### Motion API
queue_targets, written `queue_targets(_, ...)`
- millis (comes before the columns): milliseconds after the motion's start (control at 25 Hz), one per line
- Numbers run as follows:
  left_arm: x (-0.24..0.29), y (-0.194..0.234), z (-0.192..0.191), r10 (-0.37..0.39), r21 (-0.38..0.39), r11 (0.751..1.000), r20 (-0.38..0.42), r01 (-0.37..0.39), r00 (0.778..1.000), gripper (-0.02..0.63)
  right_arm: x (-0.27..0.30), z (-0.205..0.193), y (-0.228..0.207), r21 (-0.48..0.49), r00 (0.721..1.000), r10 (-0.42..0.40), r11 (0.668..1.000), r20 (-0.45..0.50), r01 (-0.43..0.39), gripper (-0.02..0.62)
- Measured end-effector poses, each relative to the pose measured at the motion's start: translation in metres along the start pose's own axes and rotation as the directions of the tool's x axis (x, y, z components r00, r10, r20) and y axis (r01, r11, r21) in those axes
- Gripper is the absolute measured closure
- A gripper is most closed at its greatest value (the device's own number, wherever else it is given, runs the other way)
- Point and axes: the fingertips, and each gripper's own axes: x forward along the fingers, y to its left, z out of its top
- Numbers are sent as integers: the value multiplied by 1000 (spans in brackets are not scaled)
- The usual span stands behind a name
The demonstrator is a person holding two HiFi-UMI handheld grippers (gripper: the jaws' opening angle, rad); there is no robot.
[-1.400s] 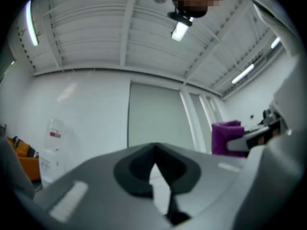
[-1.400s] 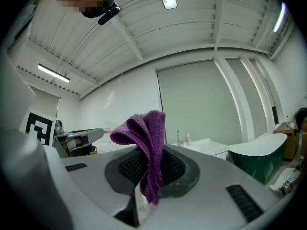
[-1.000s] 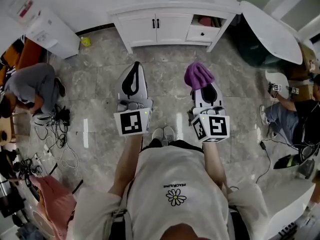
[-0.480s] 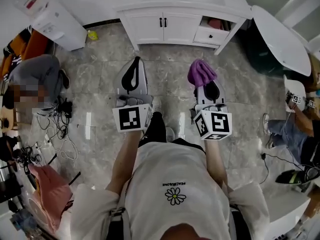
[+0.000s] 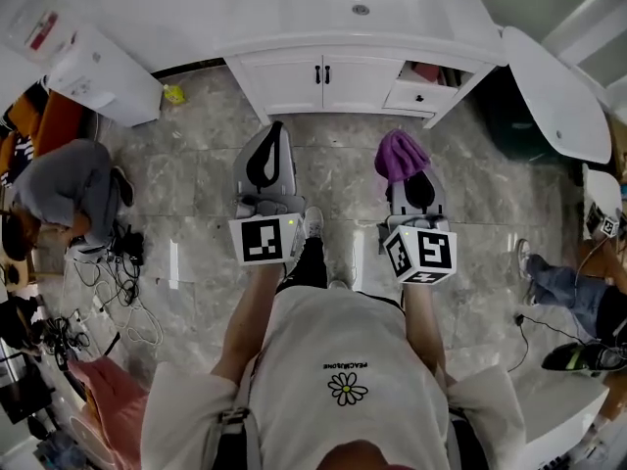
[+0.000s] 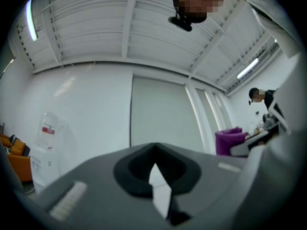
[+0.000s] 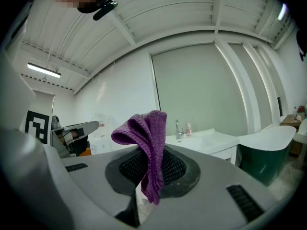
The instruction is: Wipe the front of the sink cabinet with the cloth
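R tongs (image 7: pixel 152 185) gripping purple cloth (image 7: pixel 146 131) by bunched middle; cloth looking soft, light, floppy, loose end drooping. L tongs (image 5: pixel 272 133) sitting closed, empty. Cabinet (image 5: pixel 294 78) ahead, not touching yet.

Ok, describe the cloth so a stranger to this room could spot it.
Find the white sink cabinet at the top of the head view. Just below it in that view, the cloth is the purple knitted wad pinched in the right gripper. The left gripper beside it is shut on nothing.
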Motion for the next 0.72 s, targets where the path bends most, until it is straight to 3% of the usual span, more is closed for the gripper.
queue_targets(400,123,93,-28,4,-36,999,24,-3,1000,603,150,29,8,26,1000,-9,1000,29,9,555)
queue_targets(720,161,92,-54,-15,-23,1000,-17,14,1000,601,191,33,-2,70,998,35,997,58,-39,541)
